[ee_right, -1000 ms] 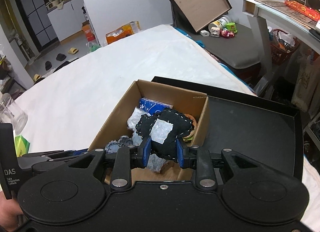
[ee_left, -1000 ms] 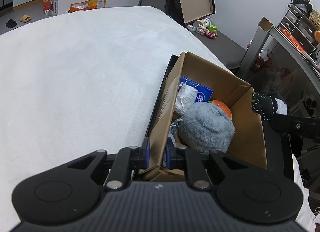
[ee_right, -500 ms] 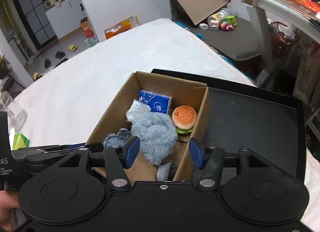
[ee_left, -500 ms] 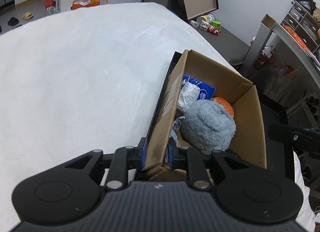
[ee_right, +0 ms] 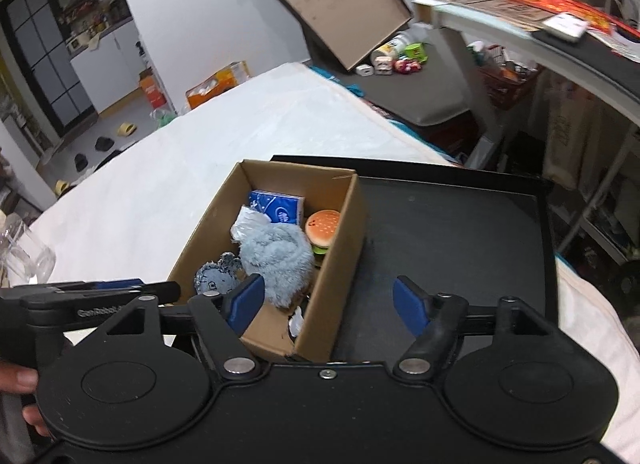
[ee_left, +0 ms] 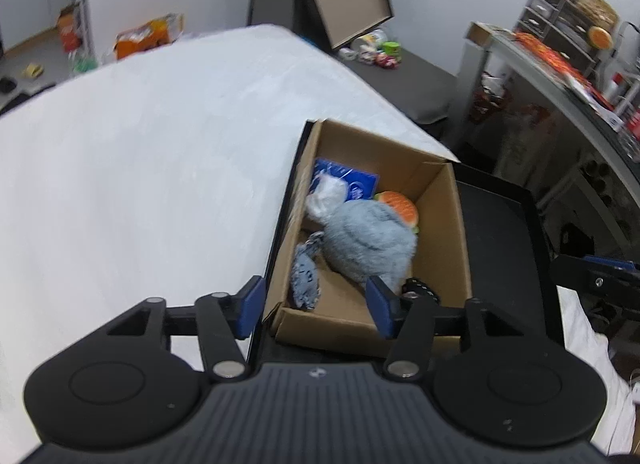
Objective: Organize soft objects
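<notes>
White bed surface [ee_right: 168, 184] spreads to the left; a clear glass jar [ee_right: 24, 252] sits at its left edge in the right wrist view. Nothing stands between my grippers and the cardboard box [ee_right: 344, 232], which sits on the left part of a black tray [ee_right: 460, 232]. A tilted board [ee_right: 340, 0] leans on the far wall, with small toys [ee_right: 394, 62] on the bench below it; a desk [ee_right: 520, 24] stands to the right.

My left gripper [ee_left: 314, 306] hangs at the box's near left corner, fingers apart, straddling the left wall, clamping nothing. My right gripper [ee_right: 328, 300] hovers over the box's near right corner, fingers wide apart and empty, one over the box, one over the tray.

Inside the box, left to right: small blue-grey denim toy [ee_right: 216, 276], crumpled white plastic [ee_right: 248, 222], blue tissue pack [ee_right: 280, 208] at the far end, fluffy grey plush [ee_right: 280, 260] in the middle, burger toy [ee_right: 322, 226] against the right wall. A black stitched item [ee_left: 420, 289] lies at the near end, mostly hidden.
</notes>
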Available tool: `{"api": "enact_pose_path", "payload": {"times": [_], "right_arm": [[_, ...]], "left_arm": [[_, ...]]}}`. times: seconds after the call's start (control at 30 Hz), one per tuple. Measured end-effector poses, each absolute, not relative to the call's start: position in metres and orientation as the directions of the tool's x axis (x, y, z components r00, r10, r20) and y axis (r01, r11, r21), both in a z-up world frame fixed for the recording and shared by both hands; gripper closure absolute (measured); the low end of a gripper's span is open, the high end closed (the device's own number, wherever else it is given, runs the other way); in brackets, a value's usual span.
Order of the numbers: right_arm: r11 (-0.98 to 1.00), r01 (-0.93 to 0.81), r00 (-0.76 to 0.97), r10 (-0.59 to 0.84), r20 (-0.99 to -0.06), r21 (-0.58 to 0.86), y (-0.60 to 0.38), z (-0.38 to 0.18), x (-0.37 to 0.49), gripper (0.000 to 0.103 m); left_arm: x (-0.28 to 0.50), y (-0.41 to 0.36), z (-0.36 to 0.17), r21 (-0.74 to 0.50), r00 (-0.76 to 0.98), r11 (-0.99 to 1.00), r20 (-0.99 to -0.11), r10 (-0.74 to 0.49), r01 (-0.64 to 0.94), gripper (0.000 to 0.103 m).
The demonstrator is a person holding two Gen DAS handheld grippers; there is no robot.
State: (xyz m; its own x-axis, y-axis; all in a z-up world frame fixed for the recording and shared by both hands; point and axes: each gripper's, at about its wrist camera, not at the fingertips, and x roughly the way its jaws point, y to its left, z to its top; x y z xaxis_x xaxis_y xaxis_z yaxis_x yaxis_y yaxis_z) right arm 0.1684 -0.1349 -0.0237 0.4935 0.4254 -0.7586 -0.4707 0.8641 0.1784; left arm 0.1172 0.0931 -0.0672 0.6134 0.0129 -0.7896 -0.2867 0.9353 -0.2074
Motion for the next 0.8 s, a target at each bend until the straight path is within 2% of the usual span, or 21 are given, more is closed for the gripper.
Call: {"api": "enact_pose_path", "payload": {"times": [0.13, 0.3, 0.6, 0.8], "right_arm": [[0.874, -0.447, 0.519, 0.426, -0.741, 0.191, -0.15, -0.012, 0.157, 0.02], [0.879, -0.433, 0.543, 0.431, -0.72, 0.2, -0.168, 0.005, 0.141, 0.009], [0.881, -0.402, 0.567, 0.453, -0.688, 0.25, -0.196, 0.023, 0.119, 0.0], [0.879, -0.405, 0.586, 0.461, -0.666, 0.251, -0.206, 0.037, 0.101, 0.0]], "left_arm": [[0.109, 0.083, -0.046, -0.181, 0.636, 0.953, -0.772, 0.017, -0.244, 0.035], [0.098, 0.072, -0.025, -0.134, 0.654, 0.97, -0.756, 0.033, -0.203, 0.03], [0.07, 0.064, 0.01, -0.109, 0.675, 0.982, -0.737, 0.024, -0.154, 0.028], [0.052, 0.053, 0.025, -0.095, 0.683, 0.988, -0.73, 0.015, -0.123, 0.028]]}}
